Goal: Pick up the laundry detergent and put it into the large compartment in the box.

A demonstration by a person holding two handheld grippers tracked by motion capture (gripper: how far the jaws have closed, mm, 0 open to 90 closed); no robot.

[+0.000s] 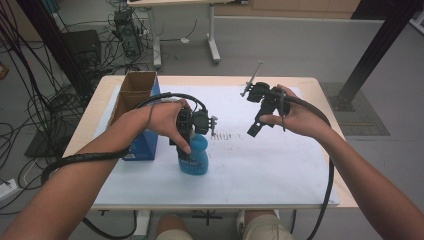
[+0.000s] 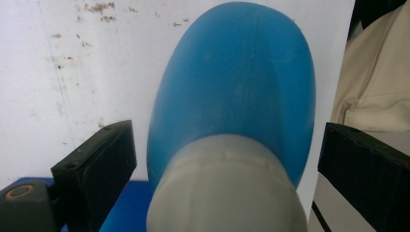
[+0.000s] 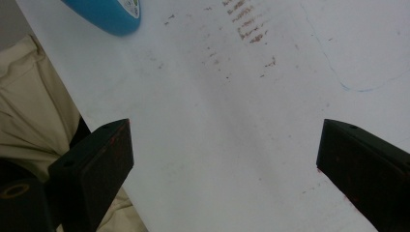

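Where the cardboard box (image 1: 134, 91) stood at counter (image 1: 280, 170) left, the blue bottle (image 1: 194, 154) stood upright just right of it, directly beneath the left hand-held gripper (image 1: 187, 131), jaws spread about its grey cap (image 2: 227, 188), not clamped. Right hand-held gripper (image 1: 256, 127): farther, jaws apart, empty.

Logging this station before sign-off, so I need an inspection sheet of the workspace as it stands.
Surface: white sheet on a wooden table, brown specks near its middle.
Job's things: blue bottle upright, grey cap between the left gripper's open jaws.
Clutter: blue cardboard box, open, at the left.
Grippers: right gripper open, held above the sheet.
Cables: black cable trails from each gripper.
Surroundings: tangled floor cables, table legs behind.
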